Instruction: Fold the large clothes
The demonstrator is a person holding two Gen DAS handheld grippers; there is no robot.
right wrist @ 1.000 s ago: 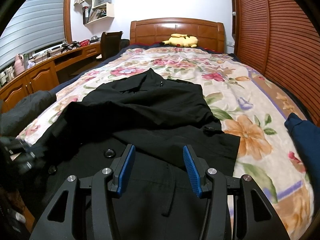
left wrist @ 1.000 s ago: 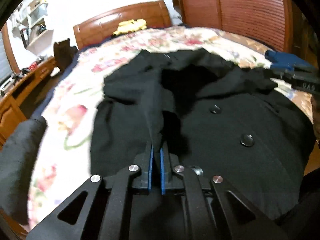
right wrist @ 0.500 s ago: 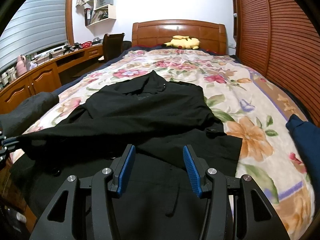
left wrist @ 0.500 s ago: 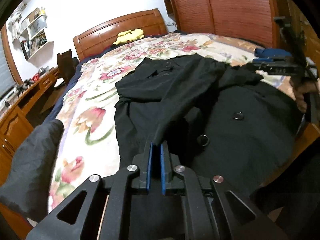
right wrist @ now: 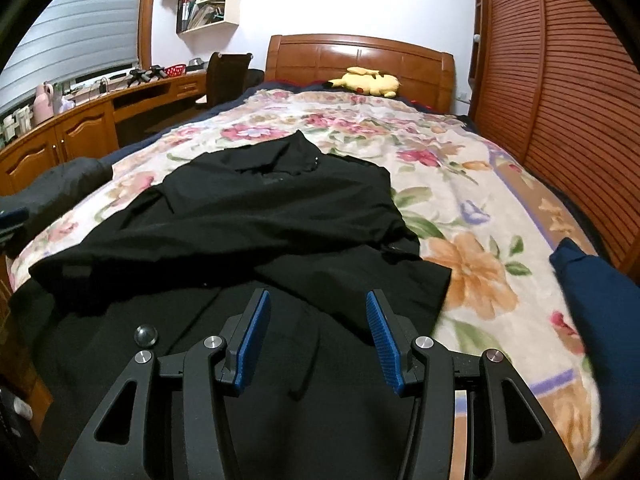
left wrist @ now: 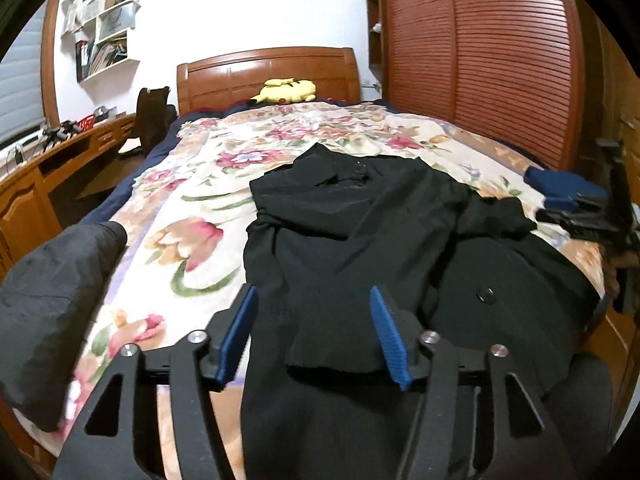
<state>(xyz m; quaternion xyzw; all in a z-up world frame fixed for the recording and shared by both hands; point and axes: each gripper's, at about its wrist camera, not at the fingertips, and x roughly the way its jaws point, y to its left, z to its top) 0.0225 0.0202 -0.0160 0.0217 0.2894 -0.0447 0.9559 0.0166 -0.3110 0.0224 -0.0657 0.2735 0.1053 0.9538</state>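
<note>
A large black coat (left wrist: 360, 232) lies spread on the floral bedspread (left wrist: 192, 216), collar toward the headboard. One sleeve is folded across its front, and the sleeve's cuff (left wrist: 332, 352) rests loose between the jaws of my left gripper (left wrist: 313, 294). Those jaws are opening and the blue pads stand clear of the cloth. My right gripper (right wrist: 318, 296) hovers open over the coat's (right wrist: 260, 220) lower part, touching nothing. It also shows as the right gripper (left wrist: 580, 216) at the coat's far side in the left wrist view.
A grey garment (left wrist: 48, 288) lies at the bed's left corner and a folded blue garment (right wrist: 596, 300) at its right edge. A yellow plush toy (left wrist: 286, 90) sits by the headboard. A wooden desk (right wrist: 60, 140) runs along the left, slatted wardrobe doors (left wrist: 500, 60) along the right.
My left gripper pulled the sleeve across the coat's front, then opened and let it go. The cuff now lies on the coat. My right gripper stayed put.
</note>
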